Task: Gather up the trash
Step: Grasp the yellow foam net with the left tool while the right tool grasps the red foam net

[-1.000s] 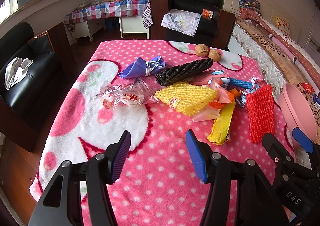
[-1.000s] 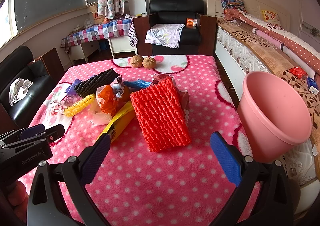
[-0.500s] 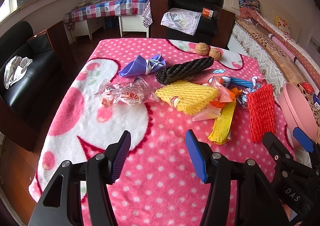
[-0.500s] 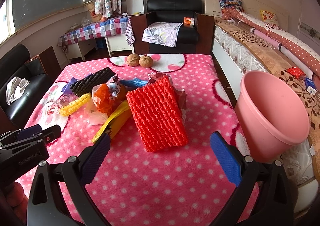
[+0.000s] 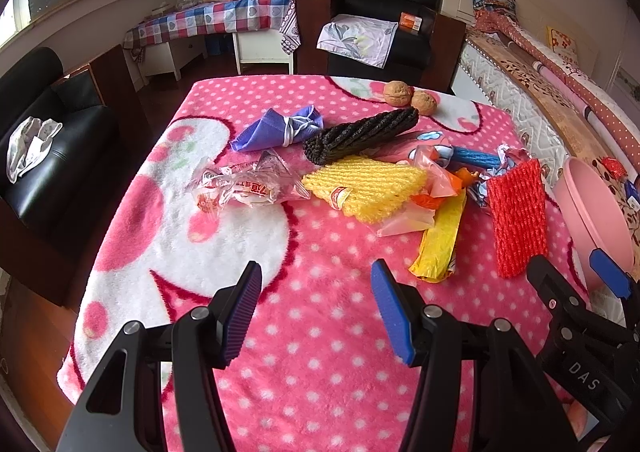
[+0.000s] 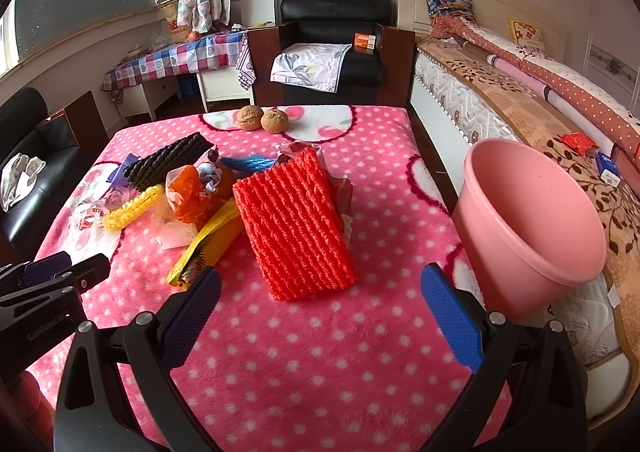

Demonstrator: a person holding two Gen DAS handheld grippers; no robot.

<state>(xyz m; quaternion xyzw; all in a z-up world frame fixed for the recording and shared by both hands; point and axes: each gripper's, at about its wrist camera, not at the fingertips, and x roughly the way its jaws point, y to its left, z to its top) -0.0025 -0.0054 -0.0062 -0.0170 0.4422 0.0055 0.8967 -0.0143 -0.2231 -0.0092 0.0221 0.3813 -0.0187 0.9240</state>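
Both sets of jaws gape wide and empty: left gripper (image 5: 316,308) hovers over bare pink blanket, right gripper (image 6: 320,312) just short of the red foam net (image 6: 294,230). Yellow wrapper (image 6: 208,242) lies touching its left edge; pink bucket (image 6: 532,220) stands right of the table (image 6: 360,352).

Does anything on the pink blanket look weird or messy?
Yes. Wrappers and foam nets lie in a jumble mid-blanket: a red net, a yellow net, a black net and a crumpled clear bag. Two walnuts sit apart at the far edge. The pink bin leans off the blanket's side, nothing visible in it.
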